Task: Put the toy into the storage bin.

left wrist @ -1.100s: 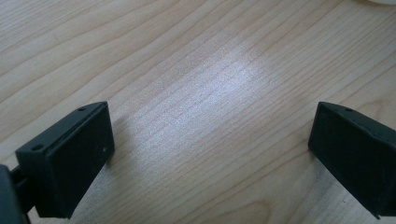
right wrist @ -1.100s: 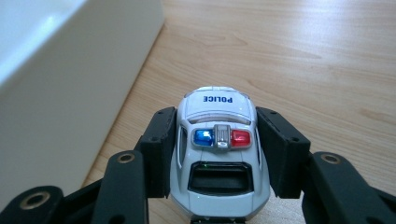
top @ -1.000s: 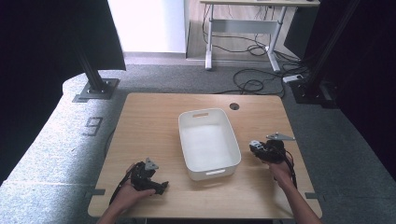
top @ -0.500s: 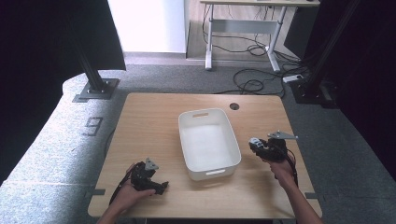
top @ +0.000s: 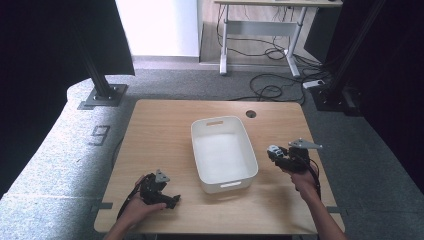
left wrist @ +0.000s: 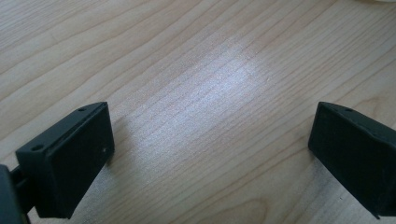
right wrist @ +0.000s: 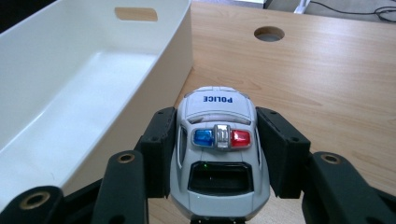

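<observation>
Now the right gripper [right wrist: 217, 154] holds a toy police car [right wrist: 217, 140]; its two black jaws press on the two sides of the car, one on each side, and the car sits between them with its roof up. On the roof there is a light bar with a blue part and a red part, and the word POLICE is printed on the white hood, which points away from the camera. In the high view the right gripper [top: 280, 156] is over the right part of the wooden worktop [top: 165, 125], just beside the right wall of the white plastic bin [top: 200, 150]; the toy car is seen there as a small grey and white thing at the tip of the gripper, and I cannot tell whether it touches the wood. In the right gripper view the white bin [right wrist: 93, 60] stands to the left of the car, near but apart from it; it has a handle slot in its far wall. A round cable hole [right wrist: 269, 33] is in the worktop farther away, beyond the car.

The left gripper [top: 159, 192] is at the near left corner of the worktop, well apart from the bin; the hand lies around it. In the left gripper view its jaws stand wide apart, with bare wood grain between them and nothing held.
</observation>
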